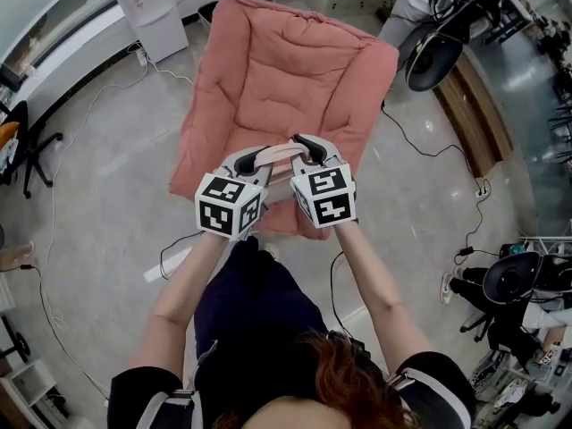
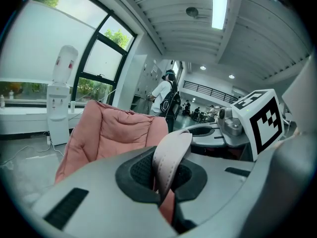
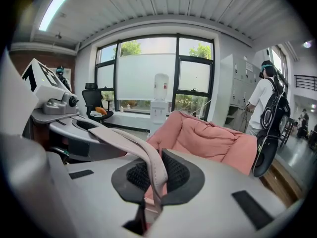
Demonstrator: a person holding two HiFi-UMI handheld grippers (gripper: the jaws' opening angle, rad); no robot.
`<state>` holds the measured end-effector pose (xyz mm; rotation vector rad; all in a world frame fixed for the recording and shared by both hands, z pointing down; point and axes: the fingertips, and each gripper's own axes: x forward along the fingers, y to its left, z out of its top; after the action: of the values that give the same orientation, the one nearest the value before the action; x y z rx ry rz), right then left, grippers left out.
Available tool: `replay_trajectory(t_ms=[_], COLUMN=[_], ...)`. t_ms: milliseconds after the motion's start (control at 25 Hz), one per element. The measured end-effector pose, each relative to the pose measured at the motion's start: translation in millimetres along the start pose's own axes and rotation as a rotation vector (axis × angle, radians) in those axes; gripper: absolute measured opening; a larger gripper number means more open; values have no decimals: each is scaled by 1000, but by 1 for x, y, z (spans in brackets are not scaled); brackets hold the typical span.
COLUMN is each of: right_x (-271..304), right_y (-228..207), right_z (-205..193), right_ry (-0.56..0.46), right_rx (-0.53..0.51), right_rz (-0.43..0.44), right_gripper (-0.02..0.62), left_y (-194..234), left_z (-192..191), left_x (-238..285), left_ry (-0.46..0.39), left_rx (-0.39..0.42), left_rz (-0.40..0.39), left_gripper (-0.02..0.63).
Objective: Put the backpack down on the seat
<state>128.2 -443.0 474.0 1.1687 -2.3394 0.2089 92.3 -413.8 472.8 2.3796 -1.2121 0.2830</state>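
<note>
Both bare forearms reach forward from the bottom of the head view toward 12 o'clock, elbows apart and wrists converging, so the left gripper (image 1: 259,156) and right gripper (image 1: 308,147) sit side by side with their marker cubes almost touching, both tipped somewhat downward. The hands are hidden behind the cubes. Each gripper's jaws are closed tight on the backpack strap (image 1: 284,153), a pale pink stitched band that bridges the short gap between them. In the left gripper view the strap (image 2: 171,152) rises from the pinched pads and curls toward 1 o'clock; in the right gripper view it (image 3: 131,143) runs off toward 10 o'clock. The rest of the backpack is hidden beneath the grippers. The seat (image 1: 286,79), a salmon-pink padded chair, lies at 12 o'clock from the grippers, which hover over its front edge. The cubes carry only black-and-white square patterns. A white water dispenser (image 1: 143,7) at 11 o'clock bears print too small to read.
</note>
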Motion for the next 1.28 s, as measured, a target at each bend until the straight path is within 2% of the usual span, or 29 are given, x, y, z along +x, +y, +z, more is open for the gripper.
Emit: replay_trajectory(t_ms=[200,400,640,1000,1280], right_x=[19,34,50,68,69], right_y=[1,9,7,5,17], right_z=[-34,-54,-64,-85,-117], right_ry=[88,132,145,174,239], right_rx=[8,5,-5,11,41], right_rz=[-3,6,10,15,28], right_gripper=[35,35,35,35,35], left_y=[13,28,41,59,56], left_z=[-36,-61,-72,-87,-119], left_x=[17,23,37,53,55], left_ry=[96,151,166,192,274], left_rx=[75,47,55,6,41], left_rz=[8,16,9,12,35], left_gripper=[17,17,17,17,17])
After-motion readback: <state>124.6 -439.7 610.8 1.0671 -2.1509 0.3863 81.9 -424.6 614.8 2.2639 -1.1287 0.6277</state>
